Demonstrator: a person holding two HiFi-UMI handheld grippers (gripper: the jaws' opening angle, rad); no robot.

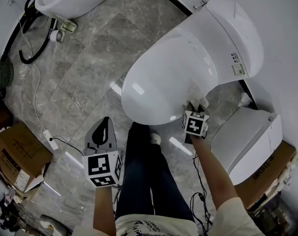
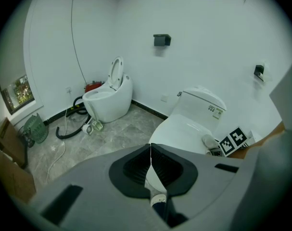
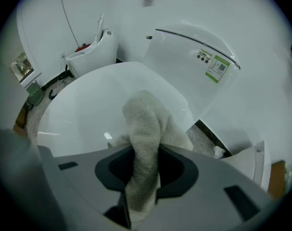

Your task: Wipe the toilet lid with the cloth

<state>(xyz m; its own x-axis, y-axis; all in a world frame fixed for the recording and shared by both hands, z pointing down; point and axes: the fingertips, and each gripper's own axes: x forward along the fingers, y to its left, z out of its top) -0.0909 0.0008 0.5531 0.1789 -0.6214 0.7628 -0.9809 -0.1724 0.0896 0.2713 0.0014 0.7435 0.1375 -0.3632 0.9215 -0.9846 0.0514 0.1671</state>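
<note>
Right claw [image 3: 144, 163] was clamped on pale grey fluffy terry cloth [image 3: 146, 124]; wad bulged ahead of jaws and pressed on glossy white oval toilet lid [image 3: 83, 105] just beyond. Cloth judged soft, light, squashy; mid-bunch pinch suited. Lid judged rigid, slick. Left claw [image 2: 150, 163] was closed, empty, well apart to left, above grey marble floor [image 2: 117, 129].

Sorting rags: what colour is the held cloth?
Greyish off-white cloth, clearest in the right gripper view.
</note>
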